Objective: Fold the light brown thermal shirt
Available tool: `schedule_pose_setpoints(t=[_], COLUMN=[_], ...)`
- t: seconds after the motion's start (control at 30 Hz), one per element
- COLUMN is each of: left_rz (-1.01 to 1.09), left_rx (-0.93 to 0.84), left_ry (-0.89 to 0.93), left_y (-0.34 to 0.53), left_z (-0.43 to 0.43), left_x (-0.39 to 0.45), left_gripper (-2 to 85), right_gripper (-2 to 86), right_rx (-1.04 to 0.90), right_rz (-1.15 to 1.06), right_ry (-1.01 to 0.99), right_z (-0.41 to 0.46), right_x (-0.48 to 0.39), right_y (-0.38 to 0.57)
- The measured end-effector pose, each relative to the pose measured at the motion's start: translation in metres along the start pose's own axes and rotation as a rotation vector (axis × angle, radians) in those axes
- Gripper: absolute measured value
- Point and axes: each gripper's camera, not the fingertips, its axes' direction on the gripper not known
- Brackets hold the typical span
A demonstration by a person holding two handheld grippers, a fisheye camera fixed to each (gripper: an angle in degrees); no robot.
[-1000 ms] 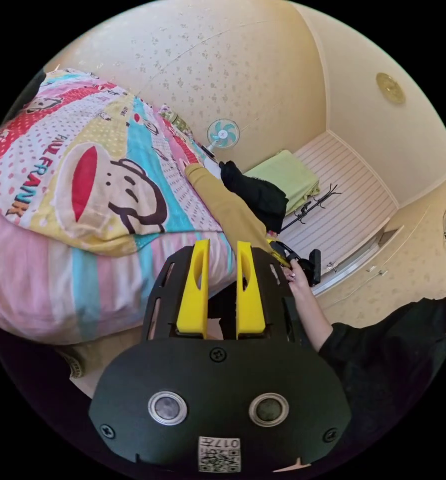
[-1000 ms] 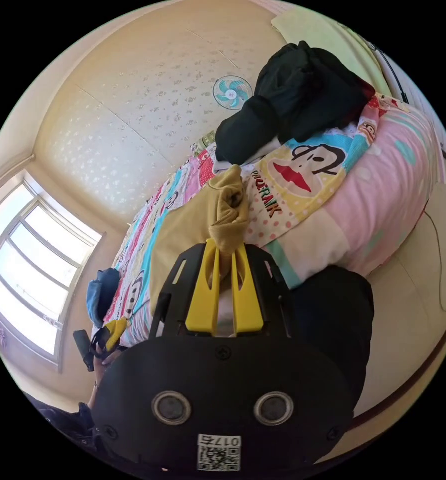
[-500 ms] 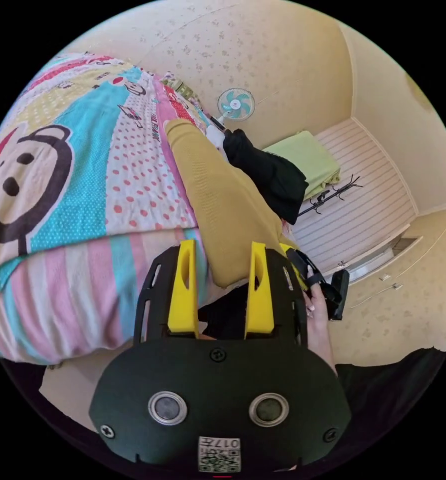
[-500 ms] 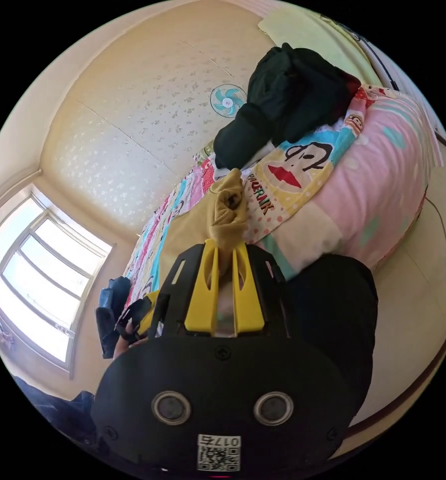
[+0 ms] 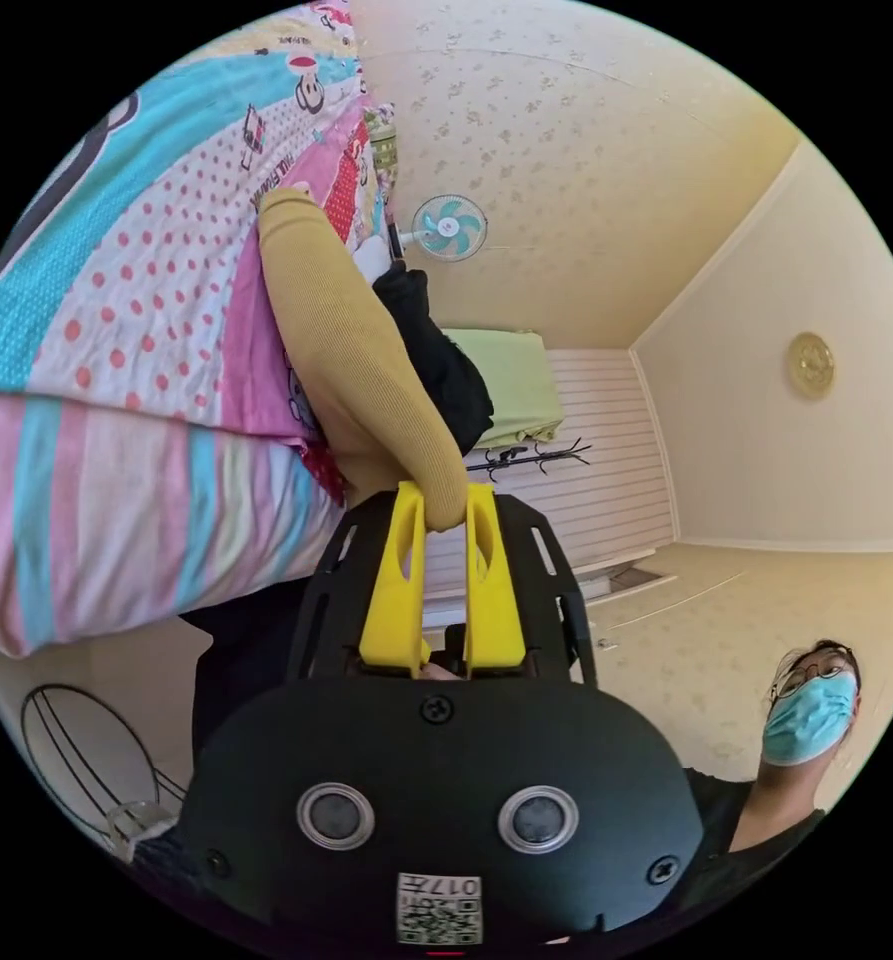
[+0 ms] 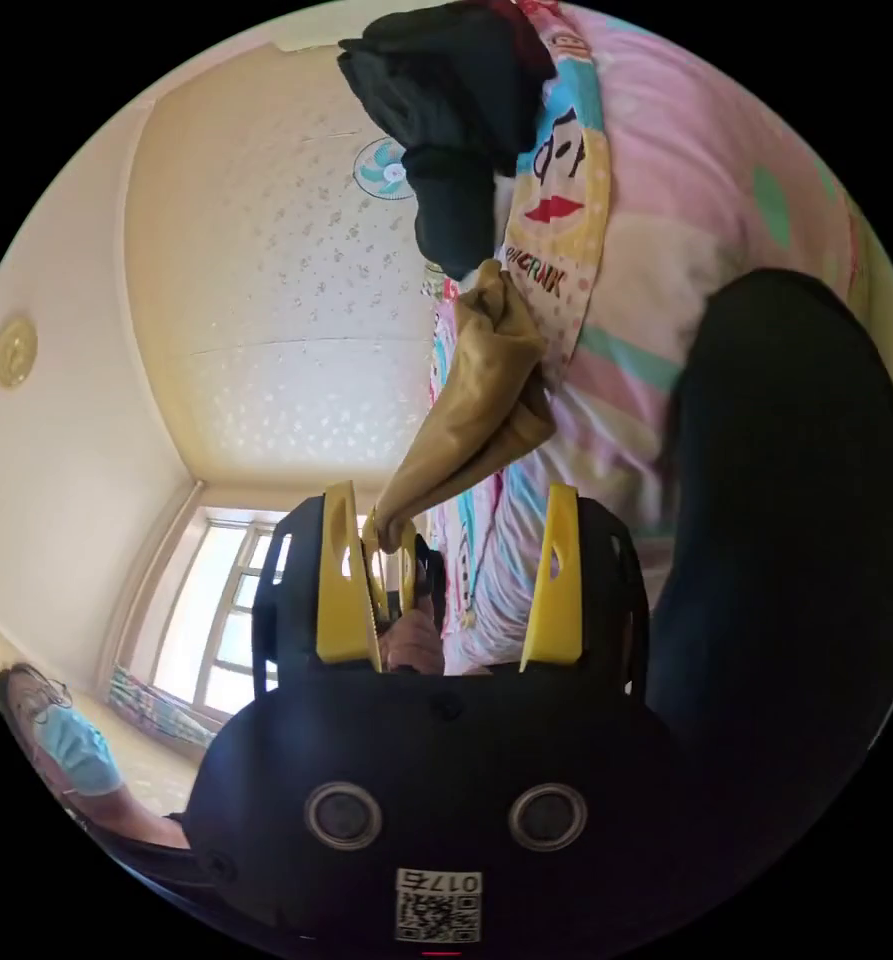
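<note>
Two claws are recorded. The left claw [image 5: 443, 520] is clamped on the light brown thermal shirt [image 5: 351, 345], which trails from the patterned bed cover [image 5: 116, 330] over the bed edge. The right claw [image 6: 449, 545] stands wide apart, with the shirt bunched beside its left jaw, in the other claw's grip. Judged step: regrasping for spreading. A fresh right-claw pinch on a free edge is likely required next.

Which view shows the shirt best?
The left gripper view: the shirt runs as a long ribbed band from the bed to that hand-held gripper. The right gripper view shows a bunched, hanging part.
</note>
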Motion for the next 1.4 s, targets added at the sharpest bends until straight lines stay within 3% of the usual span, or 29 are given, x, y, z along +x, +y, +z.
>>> schedule_pose_setpoints(t=[0.2,0.4,0.47,0.53,0.6,0.7,0.77,0.9,1.07,1.17,1.3,1.4], left_rz=[0.096,0.244,0.292,0.303,0.294,0.286,0.221,0.158,0.283,0.315,0.269,0.234], left_rx=[-0.096,-0.265,-0.189,0.025,0.13,0.092,0.039,0.032,-0.024,-0.019,0.016,0.038], left_ry=[-0.089,-0.227,-0.236,-0.318,-0.392,-0.558,-0.589,-0.379,-0.532,-0.546,-0.478,-0.419], left_y=[0.047,0.1,0.107,0.108,0.1,0.077,0.066,0.068,0.075,0.081,0.082,0.085], left_z=[-0.002,-0.038,-0.072,-0.129,-0.161,-0.185,-0.189,-0.188,-0.173,-0.17,-0.179,-0.186], left_x=[0.03,0.041,0.034,0.017,0.001,-0.029,-0.048,-0.074,-0.06,-0.06,-0.074,-0.083], left_gripper=[6.3,6.9,6.9,6.9,7.8,9.9,10.0,9.9,8.8,8.7,7.1,6.5], right_gripper=[22.4,12.6,11.5,11.2,11.2,11.2,11.0,10.6,10.0,9.6,8.8,8.6], right_rx=[0.017,-0.01,-0.018,-0.036,-0.06,-0.144,-0.274,-0.539,-0.895,-0.97,-1.011,-1.025], right_rz=[0.121,0.279,0.275,0.233,0.188,0.071,-0.015,-0.044,-0.168,-0.286,-0.335,-0.262], right_ry=[-0.109,-0.232,-0.269,-0.266,-0.279,-0.282,-0.26,-0.35,-0.617,-0.649,-0.408,-0.053], right_z=[0.019,0.011,0.006,0.007,0.014,0.044,0.096,0.222,0.443,0.559,0.671,0.707], right_x=[0.022,0.057,0.047,0.025,-0.001,-0.047,-0.081,-0.117,-0.192,-0.212,-0.165,-0.072], right_y=[-0.049,-0.052,-0.047,-0.044,-0.036,-0.024,-0.015,0.013,0.097,0.14,0.18,0.2])
